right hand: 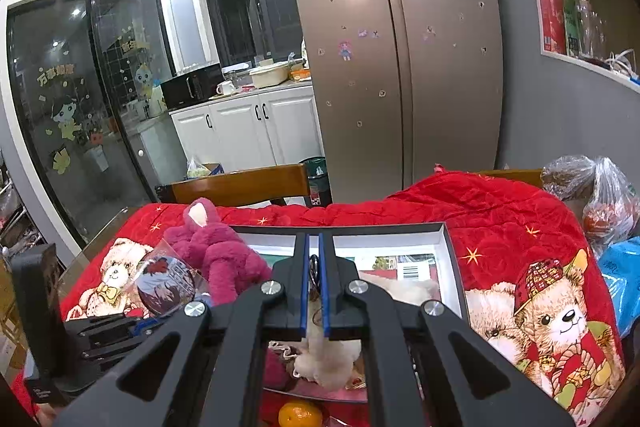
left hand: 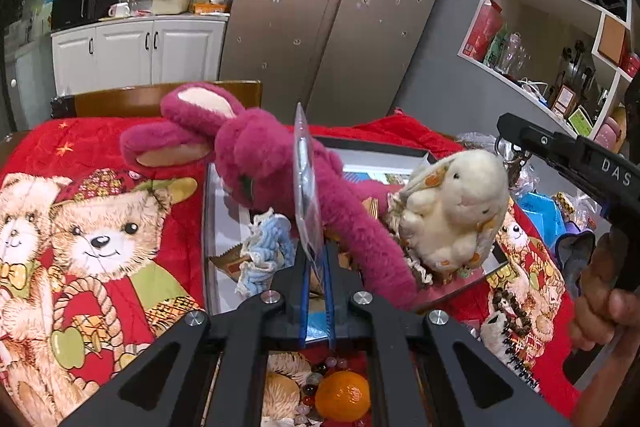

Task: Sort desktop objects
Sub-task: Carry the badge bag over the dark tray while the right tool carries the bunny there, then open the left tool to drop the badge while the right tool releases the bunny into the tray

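My left gripper is shut on a clear plastic badge packet, held edge-on above the open black-rimmed box; its round printed face shows in the right wrist view. A magenta plush bear lies across the box and also shows in the right wrist view. My right gripper is shut on the key ring of a cream plush rabbit, which hangs over the box's right side and also shows in the right wrist view.
A red bear-print blanket covers the table. A blue-white knitted item lies in the box. An orange and beads sit near the front edge. Plastic bags are at the right. A wooden chair back stands behind.
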Tool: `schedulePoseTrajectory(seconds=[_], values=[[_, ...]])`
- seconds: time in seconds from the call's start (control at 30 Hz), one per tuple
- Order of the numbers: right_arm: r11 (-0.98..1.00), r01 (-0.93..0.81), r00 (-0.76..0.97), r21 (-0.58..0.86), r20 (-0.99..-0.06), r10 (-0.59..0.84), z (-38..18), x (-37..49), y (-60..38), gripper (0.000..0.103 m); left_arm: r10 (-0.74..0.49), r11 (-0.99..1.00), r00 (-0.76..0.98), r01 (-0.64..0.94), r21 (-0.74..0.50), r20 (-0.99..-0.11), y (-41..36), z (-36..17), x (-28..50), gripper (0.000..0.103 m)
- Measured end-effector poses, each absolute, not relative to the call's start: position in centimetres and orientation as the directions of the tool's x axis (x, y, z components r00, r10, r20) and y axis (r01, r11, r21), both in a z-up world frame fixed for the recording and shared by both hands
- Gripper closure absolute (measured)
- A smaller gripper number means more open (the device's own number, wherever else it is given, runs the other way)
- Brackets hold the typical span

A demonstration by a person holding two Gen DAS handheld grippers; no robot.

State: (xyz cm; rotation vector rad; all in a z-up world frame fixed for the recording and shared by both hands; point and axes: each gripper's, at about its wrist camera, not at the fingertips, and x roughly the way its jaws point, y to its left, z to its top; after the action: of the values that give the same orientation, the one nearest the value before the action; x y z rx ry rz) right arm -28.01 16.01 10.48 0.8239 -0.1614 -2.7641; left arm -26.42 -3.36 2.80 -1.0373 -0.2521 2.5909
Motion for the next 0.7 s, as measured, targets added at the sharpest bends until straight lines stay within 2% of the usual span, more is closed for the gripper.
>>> schedulePoseTrajectory(seconds=[0.57,0.63,0.67,0.7], values=[[-0.952,0.226,-0.779,0.207,-0.548,-0.305,9.4,-28.8,15.7,0.098,0.332,-0.943,-0.663,-0.234,-0.236,-0.671,-3.1,1.2,-26.9,0.095],[-0.943,0.235,-0.767,0.235,-0.552,-0.329,9.2,-28.9,15.9,0.097,0.322,-0.947,-0.663,-0.234,-0.221,-0.676,-3.1,1.2,-26.9,0.077],[-0.936,0.239,-0.76,0.258,-0.55,-0.346,9.2,-29.0,16.1,0.097,0.309,-0.951,-0.663,-0.229,-0.208,-0.682,-3.1,1.2,-26.9,0.048],[-0.927,0.246,-0.754,0.283,-0.545,-0.366,9.1,-29.1,16.4,0.096,0.285,-0.958,-0.672,-0.211,-0.192,-0.683,-3.1,1.4,-26.9,0.035]])
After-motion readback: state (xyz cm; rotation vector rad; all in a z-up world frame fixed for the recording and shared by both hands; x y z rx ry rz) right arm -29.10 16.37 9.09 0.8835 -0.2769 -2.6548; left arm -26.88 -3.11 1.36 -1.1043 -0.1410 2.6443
